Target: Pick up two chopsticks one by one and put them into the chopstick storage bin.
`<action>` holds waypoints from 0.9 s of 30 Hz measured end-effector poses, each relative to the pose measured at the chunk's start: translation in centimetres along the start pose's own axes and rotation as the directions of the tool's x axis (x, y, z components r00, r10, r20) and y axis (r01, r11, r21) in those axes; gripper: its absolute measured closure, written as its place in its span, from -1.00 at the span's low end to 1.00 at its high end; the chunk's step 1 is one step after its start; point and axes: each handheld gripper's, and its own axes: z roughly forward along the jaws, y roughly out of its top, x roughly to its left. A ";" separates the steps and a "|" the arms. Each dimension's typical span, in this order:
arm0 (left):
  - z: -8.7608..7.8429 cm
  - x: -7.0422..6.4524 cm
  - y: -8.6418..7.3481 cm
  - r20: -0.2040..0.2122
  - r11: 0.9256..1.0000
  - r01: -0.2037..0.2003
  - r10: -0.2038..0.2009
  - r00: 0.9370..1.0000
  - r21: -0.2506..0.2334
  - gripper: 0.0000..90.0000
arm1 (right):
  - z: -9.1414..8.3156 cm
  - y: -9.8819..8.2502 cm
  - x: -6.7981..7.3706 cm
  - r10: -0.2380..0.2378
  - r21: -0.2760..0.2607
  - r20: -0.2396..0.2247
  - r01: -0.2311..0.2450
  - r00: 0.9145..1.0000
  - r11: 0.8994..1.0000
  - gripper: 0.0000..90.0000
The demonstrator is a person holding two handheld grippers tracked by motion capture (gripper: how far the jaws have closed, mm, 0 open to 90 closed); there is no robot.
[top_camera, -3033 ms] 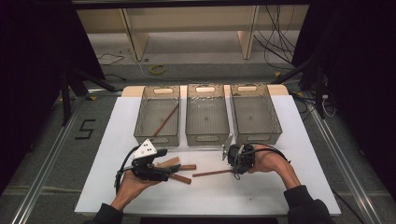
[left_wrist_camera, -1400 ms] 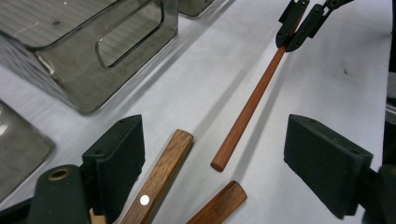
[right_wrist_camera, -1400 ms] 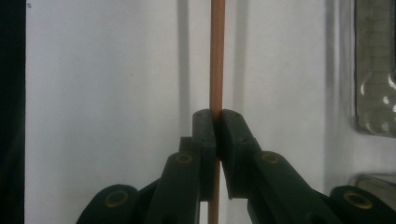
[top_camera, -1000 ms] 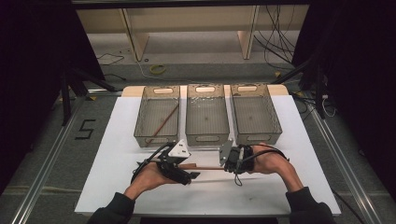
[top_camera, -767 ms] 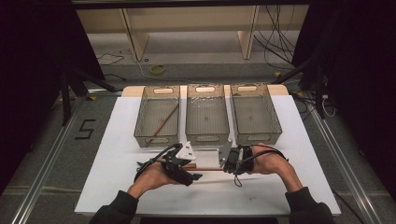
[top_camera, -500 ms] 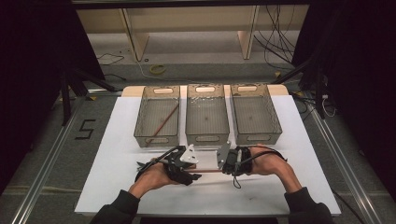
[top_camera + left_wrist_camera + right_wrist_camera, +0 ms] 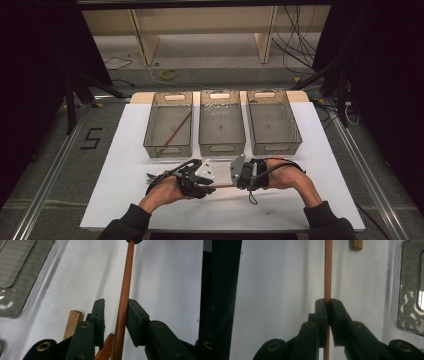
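A thin reddish-brown stick (image 7: 223, 186) runs level between my two grippers near the front of the white table. My right gripper (image 7: 327, 301) is shut on the stick (image 7: 328, 270), both pads pinching it. My left gripper (image 7: 115, 305) faces it from the left. Its jaws have just been closing around the same stick (image 7: 125, 285): the right pad touches it and a gap remains at the left pad. In the high view the left gripper (image 7: 211, 186) and the right gripper (image 7: 236, 184) sit close together, tips toward each other.
Three clear bins stand in a row behind the grippers: the left bin (image 7: 168, 149) holds another stick (image 7: 175, 132), beside it the middle bin (image 7: 222, 148) and the right bin (image 7: 274, 147). Short wooden pieces (image 7: 72, 323) lie on the table by the left gripper.
My left gripper has moved right, from the short wooden pieces to the free end of the stick, and its jaws have narrowed around it. The right gripper keeps holding the stick, almost still.
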 end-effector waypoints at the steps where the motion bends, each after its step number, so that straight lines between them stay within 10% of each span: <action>1: 0.0 -0.1 0.0 0.007 1.000 -0.001 0.001 1.000 0.001 0.60 | 0.0 0.0 0.0 -0.001 0.003 -0.002 0.001 1.000 1.000 0.89; 17: 0.3 -0.3 -0.3 0.075 1.000 -0.020 0.020 0.997 -0.003 0.83 | 0.1 0.1 0.3 -0.022 0.012 0.000 0.022 1.000 1.000 0.85; 27: -0.6 1.2 -1.4 0.033 0.997 0.067 -0.066 0.997 -0.033 0.84 | -1.7 -0.7 -0.4 0.132 -0.097 0.064 -0.126 0.989 0.987 0.21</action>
